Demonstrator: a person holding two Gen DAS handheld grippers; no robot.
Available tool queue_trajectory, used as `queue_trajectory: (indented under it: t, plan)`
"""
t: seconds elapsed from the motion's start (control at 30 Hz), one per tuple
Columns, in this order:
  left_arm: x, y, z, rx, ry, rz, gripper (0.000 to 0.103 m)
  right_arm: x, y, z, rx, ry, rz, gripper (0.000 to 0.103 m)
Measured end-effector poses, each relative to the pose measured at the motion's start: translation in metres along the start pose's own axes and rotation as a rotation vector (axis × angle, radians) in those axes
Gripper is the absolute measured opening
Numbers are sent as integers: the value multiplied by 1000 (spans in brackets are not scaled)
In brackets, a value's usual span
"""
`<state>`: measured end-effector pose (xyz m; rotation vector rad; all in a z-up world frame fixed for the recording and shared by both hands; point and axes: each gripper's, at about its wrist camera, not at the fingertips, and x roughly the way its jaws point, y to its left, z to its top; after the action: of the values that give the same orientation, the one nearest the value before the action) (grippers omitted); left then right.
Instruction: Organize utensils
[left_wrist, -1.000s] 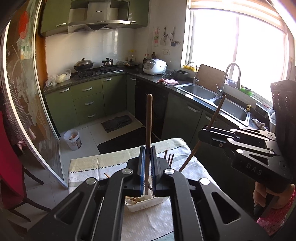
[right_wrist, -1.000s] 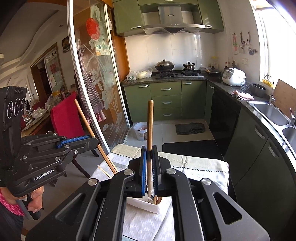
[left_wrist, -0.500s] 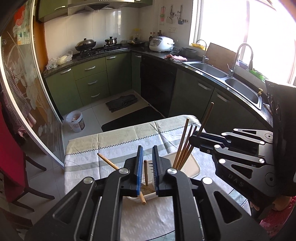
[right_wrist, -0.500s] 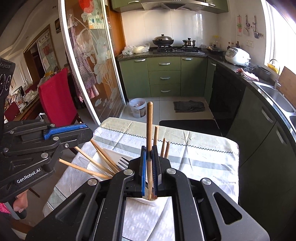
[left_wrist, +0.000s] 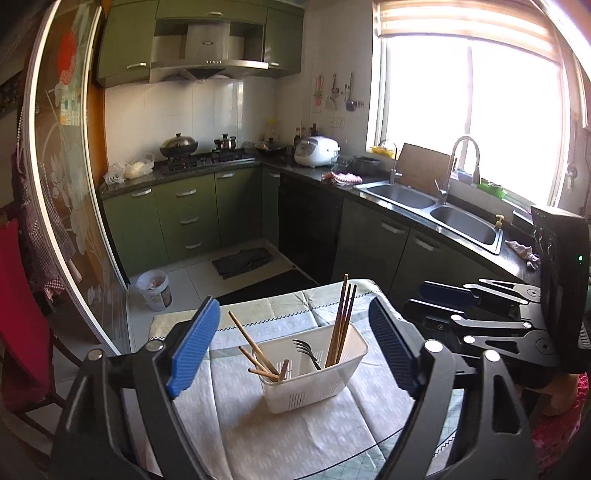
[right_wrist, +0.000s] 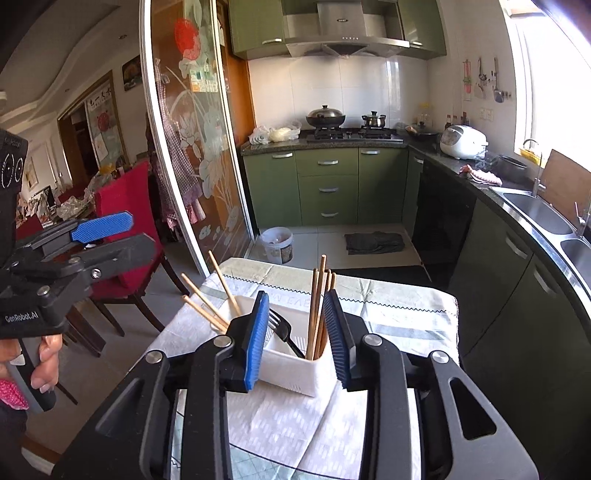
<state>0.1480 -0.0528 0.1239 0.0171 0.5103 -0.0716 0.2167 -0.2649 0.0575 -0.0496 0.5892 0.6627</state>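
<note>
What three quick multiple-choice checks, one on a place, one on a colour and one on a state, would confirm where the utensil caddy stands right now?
1. Where does the fork sit in the white caddy?
A. In a middle section, between the two chopstick groups
B. Flat on the tablecloth beside the caddy
C. In the sink

2. What colour are the pads of the left gripper?
A. Red
B. Blue
C. Yellow

3. What is the state of the right gripper?
A. Shut on a chopstick
B. Shut on the fork
C. Open, gripping nothing

Answers: 1 A, the fork stands between the leaning chopsticks and the upright chopsticks. 2 B, both pads are blue. 3 C, its jaws have just been opening, and the pads stand apart in front of the caddy, pressing on nothing.
</note>
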Motion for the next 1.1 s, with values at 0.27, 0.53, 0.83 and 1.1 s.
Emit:
queue_trajectory:
  t: [0.27, 0.53, 0.83, 1.1]
  plan:
    - [-39, 16, -94, -95, 12, -28, 96, -71, 2, -91, 46, -86, -17, 72]
    - [-58, 34, -167, -158, 40, 18, 96, -108, 30, -171, 7, -159, -78, 91]
    - [-80, 19, -198, -110, 8, 70, 96, -120, 45, -196, 22, -205, -70, 98]
    - [-85, 4, -199, -80, -14, 57, 96, -121, 55, -203, 34, -241, -180, 98]
